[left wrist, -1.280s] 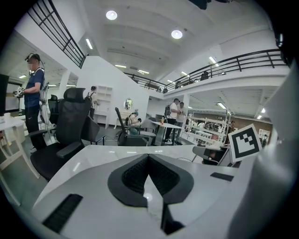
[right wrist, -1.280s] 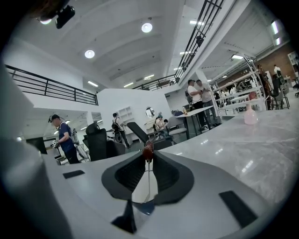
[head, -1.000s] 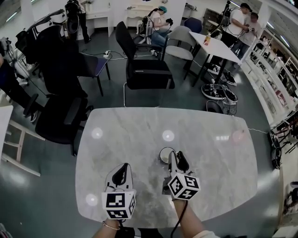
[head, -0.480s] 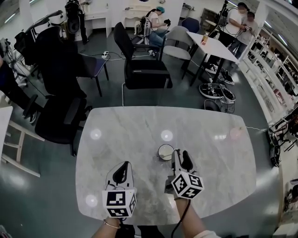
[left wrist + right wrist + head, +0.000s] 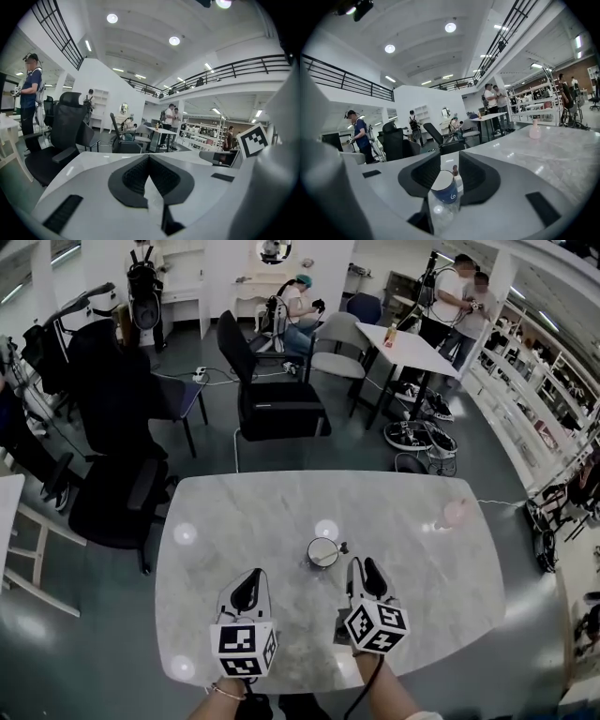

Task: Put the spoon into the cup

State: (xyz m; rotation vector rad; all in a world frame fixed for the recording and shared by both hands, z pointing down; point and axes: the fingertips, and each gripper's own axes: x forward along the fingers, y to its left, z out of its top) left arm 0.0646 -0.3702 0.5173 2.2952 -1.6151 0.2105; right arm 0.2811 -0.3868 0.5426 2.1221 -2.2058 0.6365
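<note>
On the marble table [image 5: 281, 512] stands a small cup [image 5: 322, 552], blue outside and white inside [image 5: 444, 187]. The spoon's handle [image 5: 341, 547] sticks out of the cup's right side, its tip [image 5: 454, 168] showing above the rim. My right gripper [image 5: 361, 568] hovers just right of the cup and nearer to me, apart from it. It is open, its jaws have just been closing, and nothing is pressed between them; in the right gripper view [image 5: 450, 161] the cup shows ahead through the gap. My left gripper [image 5: 247, 589] is shut on nothing [image 5: 149, 158], left of the cup.
A pale pink bottle [image 5: 456, 513] stands near the table's right edge [image 5: 534, 131]. Office chairs [image 5: 272, 399] and another table [image 5: 412, 348] with people beside it lie beyond the far edge. A black chair [image 5: 112, 493] is at the table's left.
My right gripper has drawn back from the cup, toward me and to the right, and lifted a little. The spoon handle now shows in the cup. The left gripper rose slightly.
</note>
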